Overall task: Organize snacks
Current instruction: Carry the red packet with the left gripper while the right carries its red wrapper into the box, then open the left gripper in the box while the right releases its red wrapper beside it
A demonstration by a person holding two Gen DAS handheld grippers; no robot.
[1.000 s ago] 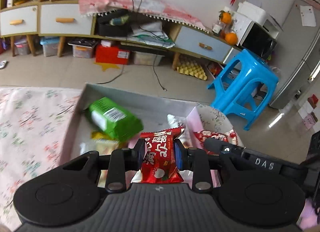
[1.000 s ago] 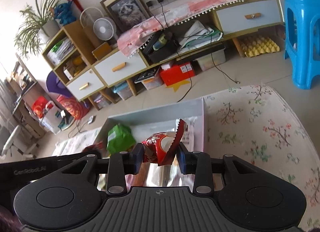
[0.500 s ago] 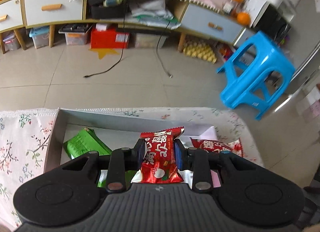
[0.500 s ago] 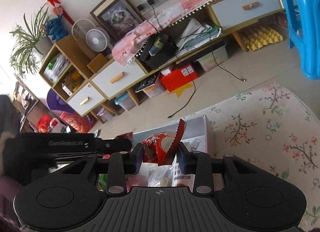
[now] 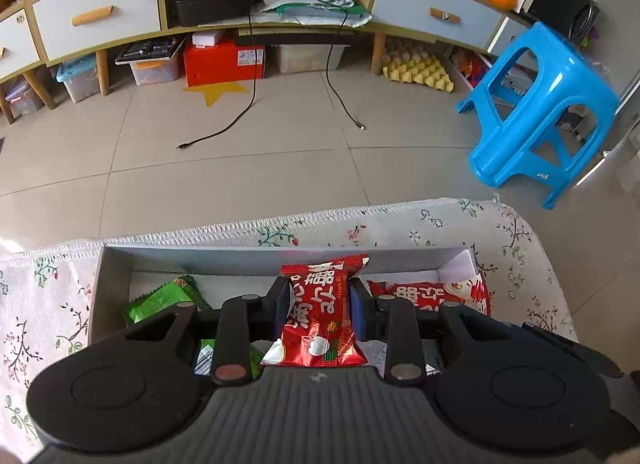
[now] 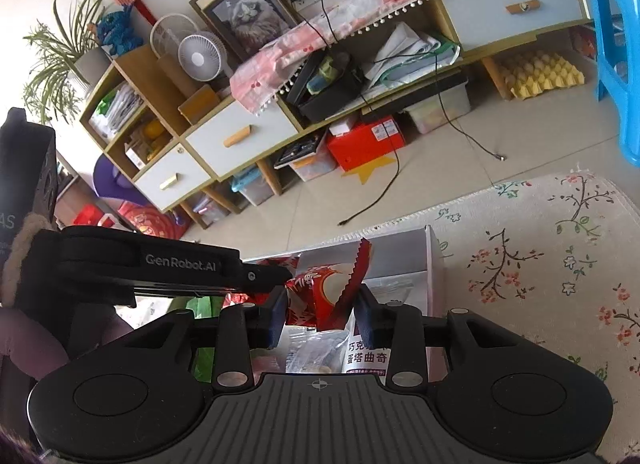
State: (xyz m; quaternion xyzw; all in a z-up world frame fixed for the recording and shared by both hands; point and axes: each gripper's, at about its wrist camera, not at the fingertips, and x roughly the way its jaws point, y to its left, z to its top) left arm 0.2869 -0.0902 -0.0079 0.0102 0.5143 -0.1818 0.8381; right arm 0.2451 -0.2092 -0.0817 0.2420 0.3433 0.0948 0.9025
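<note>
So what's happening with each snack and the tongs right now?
Left tongs: shut on a red snack pack, above the box.
Right tongs: shut on a crumpled red packet.
Grey box: open, snacks inside.
Green packet: lying in the box.
Second red pack: lying in the box.

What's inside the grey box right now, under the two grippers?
In the grey box: a green packet at left, a red packet at right, and a white cookie pack. The left gripper and right gripper, each holding a red snack, cover the rest.
</note>
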